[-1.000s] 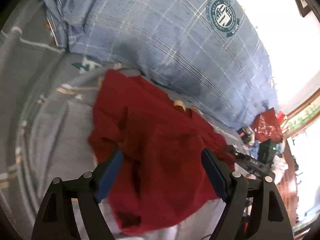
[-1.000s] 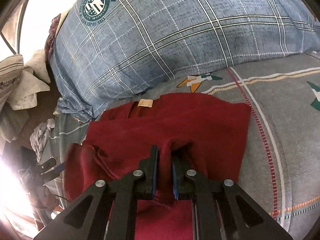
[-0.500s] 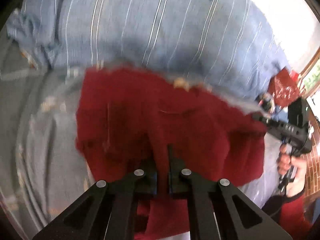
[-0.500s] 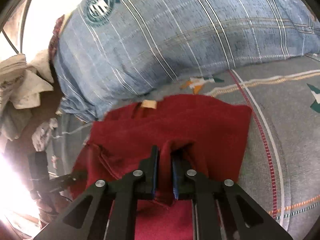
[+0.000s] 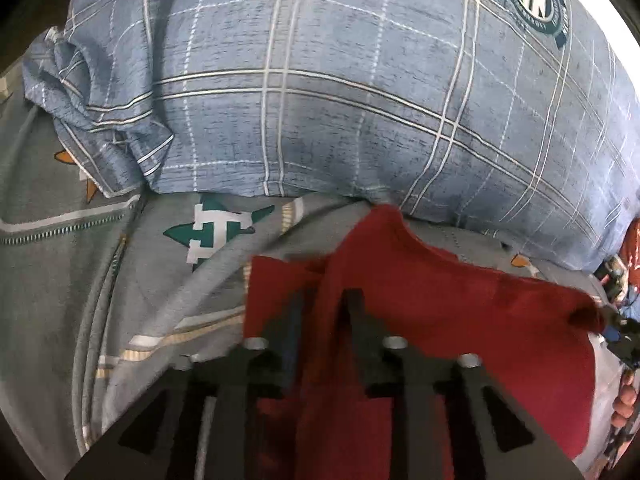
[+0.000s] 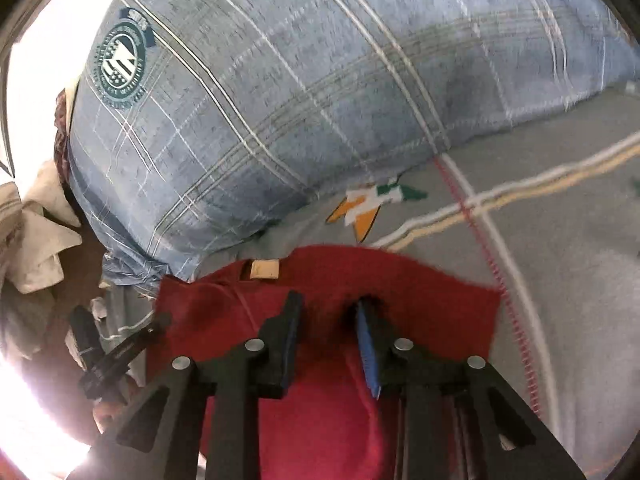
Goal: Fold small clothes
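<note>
A small red garment [image 5: 460, 320] lies on the grey patterned bedsheet [image 5: 60, 280], just in front of a blue checked pillow [image 5: 360, 80]. My left gripper [image 5: 324, 298] hangs low over the garment's left part, jaws opening, with a ridge of red cloth standing loose between the fingers. In the right wrist view the garment [image 6: 432, 312] shows a tan neck label [image 6: 264, 269] at its far edge. My right gripper [image 6: 328, 308] is over its middle, jaws opening. Its blue pads [image 6: 366, 344] stand clear of the cloth that lies between them.
The pillow [image 6: 280, 100] blocks the far side. Crumpled pale cloth [image 6: 36, 248] lies beyond the bed's edge. A hand [image 5: 624, 400] with the other gripper shows at the right edge of the left wrist view. The left gripper's body [image 6: 116, 356] shows at the left of the right wrist view.
The left gripper shut on the red cloth, carried it across the garment, then parted its jaws. The right gripper, shut on a fold before, has also parted its jaws.
</note>
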Motion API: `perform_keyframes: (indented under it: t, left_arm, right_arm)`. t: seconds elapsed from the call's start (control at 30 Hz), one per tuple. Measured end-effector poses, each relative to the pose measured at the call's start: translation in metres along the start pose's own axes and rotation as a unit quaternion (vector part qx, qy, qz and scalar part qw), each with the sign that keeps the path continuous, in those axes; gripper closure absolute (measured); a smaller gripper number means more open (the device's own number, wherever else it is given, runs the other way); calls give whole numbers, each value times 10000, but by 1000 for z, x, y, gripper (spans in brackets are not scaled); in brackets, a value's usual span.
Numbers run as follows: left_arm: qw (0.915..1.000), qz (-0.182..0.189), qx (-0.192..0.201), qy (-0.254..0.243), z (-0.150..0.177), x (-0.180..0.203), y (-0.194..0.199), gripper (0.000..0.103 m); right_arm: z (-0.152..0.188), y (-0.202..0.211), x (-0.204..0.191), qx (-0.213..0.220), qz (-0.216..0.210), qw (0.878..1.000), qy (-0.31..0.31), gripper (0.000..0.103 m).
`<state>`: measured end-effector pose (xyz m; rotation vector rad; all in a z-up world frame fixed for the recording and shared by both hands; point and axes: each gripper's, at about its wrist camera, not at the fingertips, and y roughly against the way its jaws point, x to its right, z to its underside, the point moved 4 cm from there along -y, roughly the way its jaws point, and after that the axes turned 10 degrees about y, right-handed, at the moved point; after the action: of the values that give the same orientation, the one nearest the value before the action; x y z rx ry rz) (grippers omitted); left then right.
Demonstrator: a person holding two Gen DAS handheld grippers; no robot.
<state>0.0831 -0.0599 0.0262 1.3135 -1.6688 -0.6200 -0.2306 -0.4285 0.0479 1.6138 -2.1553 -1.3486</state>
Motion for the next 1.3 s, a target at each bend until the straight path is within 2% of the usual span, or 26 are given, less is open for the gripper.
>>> perform_keyframes:
  t: [0.07,0.1,0.17,0.23,0.33,0.4,0.5,0.57,0.63,0.77,0.87,1.0,1.13,1.23,1.3]
  left_arm:
    - [9999,90,92,16,0,-3,11,60]
    - [9998,89,195,-16,1,-2,21,53]
    - [9996,45,269,-81,6,-3,36,50]
    - [9995,108,260,-163,18,-3,49,46]
    - [9995,191,116,-211,39,0,62,41]
    - [9996,170,-32,-220,48,1,56,40]
    - [9994,-141,-303,75,52,-17,32,40]
    - [9983,-105,-488,304,55,-30,21,40]
    - [9976,-23,-552,421,55,-36,24,40]
    - [9992,-175,-191,300,53,-36,55,40]
    - [9996,-6,-163,233,65,-35,74,40]
    - [9989,170,-428,69,90,-39,75,39]
    - [9983,-19,-574,-112,98,-47,52,37]
    - [9974,-18,-715,24,94,-56,36,37]
    - [9978,-32,-662,63,89,-58,33,35]
  right_arm:
    - [-3,22,0,286,213,9993,102,44]
    - [-3,35,-1,426,309,9984,188,44]
    - [-1,50,-12,534,373,9963,557,44]
    - [4,50,-30,469,408,9929,1013,50]
    - [11,26,-51,221,422,9889,1407,58]
    - [11,-5,-52,-22,715,9873,1416,66]
    - [0,-44,-27,-134,1356,9846,1099,68]
    - [-6,-53,-10,-122,1217,9905,630,72]
    - [-10,-43,-9,-136,1172,9920,447,68]
    - [-4,-12,-50,-41,1058,9884,1091,61]
    - [4,-11,-96,-25,590,9863,1543,61]
    - [19,-59,-170,-340,-4,9756,2169,62]
    - [24,-119,-217,-576,-65,9686,2419,63]
    - [28,-164,-238,-752,-3,9653,2500,64]
    - [30,-194,-248,-907,76,9628,2544,64]
